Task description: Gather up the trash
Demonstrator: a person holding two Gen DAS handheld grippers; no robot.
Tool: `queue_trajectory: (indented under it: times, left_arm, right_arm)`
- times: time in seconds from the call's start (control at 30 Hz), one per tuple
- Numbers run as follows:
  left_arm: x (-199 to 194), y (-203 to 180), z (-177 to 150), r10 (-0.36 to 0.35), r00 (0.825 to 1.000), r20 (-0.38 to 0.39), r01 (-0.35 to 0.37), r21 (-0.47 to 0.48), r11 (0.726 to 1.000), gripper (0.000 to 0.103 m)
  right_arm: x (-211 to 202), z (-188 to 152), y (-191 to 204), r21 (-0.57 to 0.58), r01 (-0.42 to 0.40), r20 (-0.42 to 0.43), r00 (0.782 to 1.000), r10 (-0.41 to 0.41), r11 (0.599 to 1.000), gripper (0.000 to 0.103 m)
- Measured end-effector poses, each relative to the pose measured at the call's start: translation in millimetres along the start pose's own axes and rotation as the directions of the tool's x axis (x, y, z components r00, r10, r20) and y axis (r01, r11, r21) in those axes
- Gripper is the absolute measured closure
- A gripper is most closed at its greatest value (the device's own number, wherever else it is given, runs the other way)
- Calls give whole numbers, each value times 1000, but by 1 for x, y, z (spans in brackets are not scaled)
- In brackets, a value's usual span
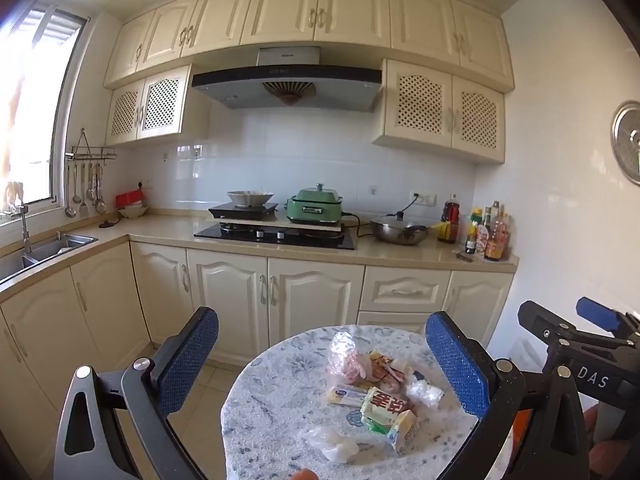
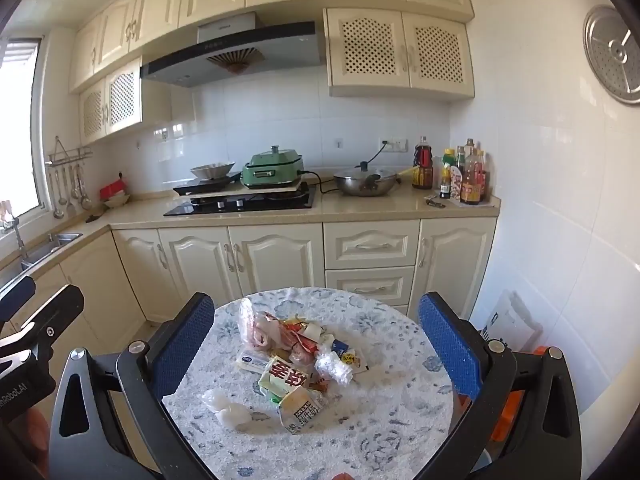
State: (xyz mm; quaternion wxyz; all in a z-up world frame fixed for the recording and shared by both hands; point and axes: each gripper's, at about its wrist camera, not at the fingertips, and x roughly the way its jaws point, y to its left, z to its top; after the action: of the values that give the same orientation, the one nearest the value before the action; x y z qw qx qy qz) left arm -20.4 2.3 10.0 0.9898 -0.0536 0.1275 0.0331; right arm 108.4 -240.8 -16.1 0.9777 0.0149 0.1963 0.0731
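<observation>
Here, the left gripper [image 1: 322, 356] and right gripper [image 2: 316, 340] hang above the round counter [image 2: 400, 420], jaws wide and empty. A pile of wrappers [image 2: 292, 364] lies mid-counter.

1. One round table [image 2: 400, 420].
2. Two grippers, the left gripper [image 1: 320, 356] and the right gripper [image 2: 316, 334].
3. One green cooker [image 2: 273, 169].
4. One silver wok [image 2: 366, 184].
5. One heap of trash [image 2: 292, 364].

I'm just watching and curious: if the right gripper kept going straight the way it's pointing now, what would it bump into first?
Probably the trash pile on the round table. The right gripper is open and tilts slightly downward with the pile framed between its fingers, likely the nearest milk carton. Depth is hard to judge.
</observation>
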Motion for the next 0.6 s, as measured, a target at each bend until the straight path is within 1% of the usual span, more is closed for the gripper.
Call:
queue_trajectory:
  times: [0.27, 0.6]
  left_arm:
    - [1, -3, 0, -8, 1000, -4, 8, 4, 1000, 1]
    - [17, 3, 4, -26, 999, -37, 27, 16, 1000, 1]
  right_arm:
    - [-1, 5, 2, -10, 13, 32, 999, -12, 1000, 0]
    - [9, 7, 9, -2, 14, 26, 1000, -14, 1000, 0]
